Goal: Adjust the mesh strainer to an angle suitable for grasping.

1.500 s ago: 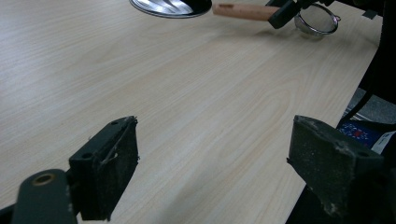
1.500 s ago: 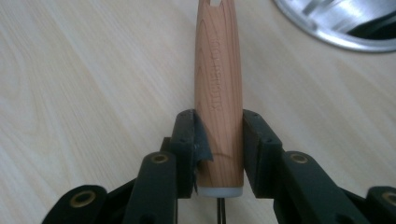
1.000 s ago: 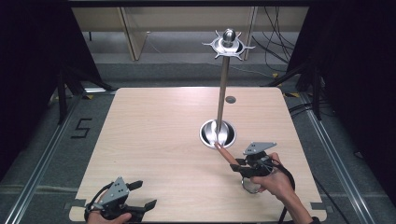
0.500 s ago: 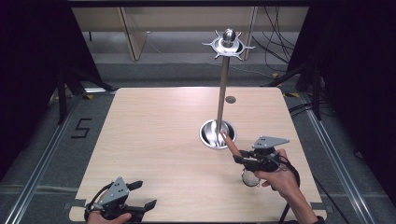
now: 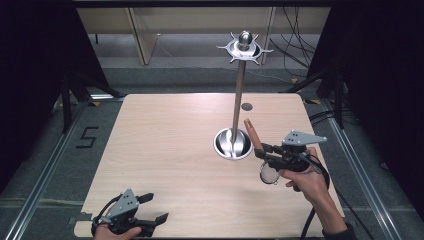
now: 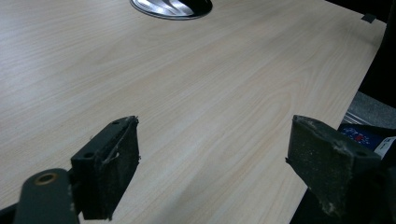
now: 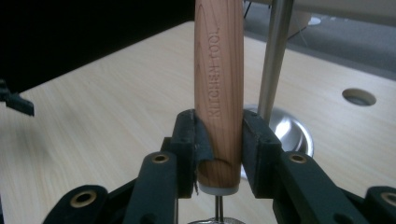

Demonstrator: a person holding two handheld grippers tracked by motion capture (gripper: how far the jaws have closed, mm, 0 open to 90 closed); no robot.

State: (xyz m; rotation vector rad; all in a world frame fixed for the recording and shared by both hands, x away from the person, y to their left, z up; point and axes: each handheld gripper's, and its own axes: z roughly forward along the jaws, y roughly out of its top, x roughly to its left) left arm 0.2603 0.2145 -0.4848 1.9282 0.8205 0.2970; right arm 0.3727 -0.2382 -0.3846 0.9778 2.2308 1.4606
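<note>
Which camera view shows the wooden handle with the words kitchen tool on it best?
The right gripper view: the wooden handle stands close up between the right gripper jaws, lettering readable. The high view shows the handle small, tilted up beside the steel stand.

- High view: above the near edge, facing forward and down, taking in the whole table (image 5: 165, 150)
- Left gripper view: low and close over the wood, facing the stand (image 6: 171, 6) base
- Right gripper view: close behind its jaws — shares the stand's pole and base with the others
</note>
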